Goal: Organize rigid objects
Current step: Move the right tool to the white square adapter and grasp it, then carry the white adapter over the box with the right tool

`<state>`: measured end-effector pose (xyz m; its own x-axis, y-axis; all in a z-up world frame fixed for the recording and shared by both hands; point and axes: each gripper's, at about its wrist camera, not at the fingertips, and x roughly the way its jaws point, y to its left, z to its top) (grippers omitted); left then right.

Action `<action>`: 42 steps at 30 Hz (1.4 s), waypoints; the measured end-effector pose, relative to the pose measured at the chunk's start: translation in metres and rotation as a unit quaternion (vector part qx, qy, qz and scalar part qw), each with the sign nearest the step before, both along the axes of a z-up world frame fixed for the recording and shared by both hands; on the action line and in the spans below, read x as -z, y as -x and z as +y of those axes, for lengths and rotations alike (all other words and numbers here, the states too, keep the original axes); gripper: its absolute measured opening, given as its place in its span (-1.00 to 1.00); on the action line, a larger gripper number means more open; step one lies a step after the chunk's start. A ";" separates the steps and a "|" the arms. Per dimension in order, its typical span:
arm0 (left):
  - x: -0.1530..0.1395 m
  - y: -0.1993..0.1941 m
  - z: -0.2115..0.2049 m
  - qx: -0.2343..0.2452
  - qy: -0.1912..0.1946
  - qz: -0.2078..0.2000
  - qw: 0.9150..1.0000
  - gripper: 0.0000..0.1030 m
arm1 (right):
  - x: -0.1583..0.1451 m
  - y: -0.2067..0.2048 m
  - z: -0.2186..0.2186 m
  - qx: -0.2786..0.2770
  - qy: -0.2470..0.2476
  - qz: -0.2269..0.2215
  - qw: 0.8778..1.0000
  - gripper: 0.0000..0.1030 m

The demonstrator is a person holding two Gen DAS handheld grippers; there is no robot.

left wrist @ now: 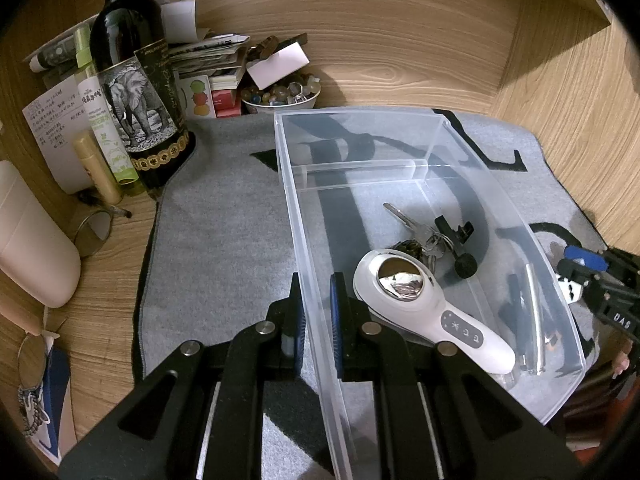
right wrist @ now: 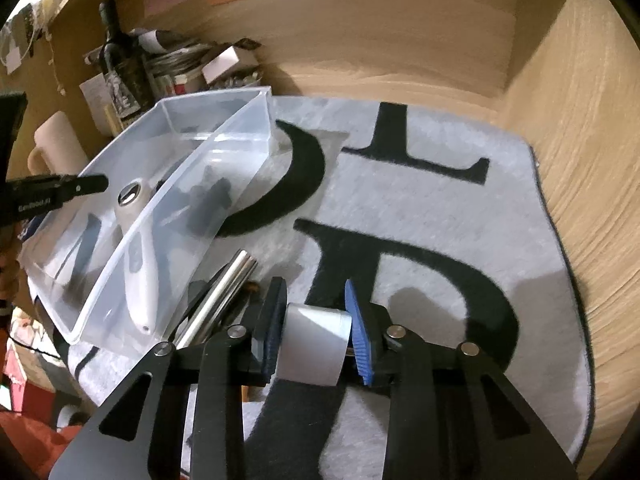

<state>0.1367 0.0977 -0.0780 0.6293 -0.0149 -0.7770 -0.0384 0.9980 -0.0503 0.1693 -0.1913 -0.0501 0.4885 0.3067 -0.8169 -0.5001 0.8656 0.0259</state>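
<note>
We pinch the clear bin [left wrist: 500, 208] wall with our left gripper [left wrist: 318, 320] to steady it, while our right gripper [right wrist: 316, 322], at the bin's four o'clock, clamps what is probably a tape roll [right wrist: 314, 344].

Roll [right wrist: 314, 344] between the right jaws, its lower end hidden, metal tubes [right wrist: 224, 292] left of them cut off by the finger, bin [right wrist: 120, 256] contents blurred.

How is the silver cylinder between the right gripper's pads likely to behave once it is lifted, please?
The silver cylinder looks smooth and glossy, so it may slip between the right gripper pads. Being round, it would probably roll if released on the grey mat. It appears rigid.
</note>
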 end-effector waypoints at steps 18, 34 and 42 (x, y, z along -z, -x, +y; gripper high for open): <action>0.000 0.000 0.000 -0.001 0.002 0.000 1.000 -0.80 | -0.067 -0.005 0.033 -0.040 -0.035 -0.095 0.994 -0.46; 0.000 0.000 -0.002 0.000 0.006 -0.002 1.000 -0.80 | -0.069 -0.009 0.108 -0.129 -0.047 -0.094 0.986 -0.46; 0.000 0.000 -0.003 0.002 0.008 -0.003 1.000 -0.80 | -0.043 -0.016 0.129 -0.149 -0.019 -0.057 0.987 -0.46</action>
<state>0.1367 0.0948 -0.0781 0.6337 -0.0302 -0.7730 -0.0338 0.9972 -0.0666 0.1851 -0.0626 -0.0073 0.4605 0.4793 -0.7472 -0.7336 0.6794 -0.0162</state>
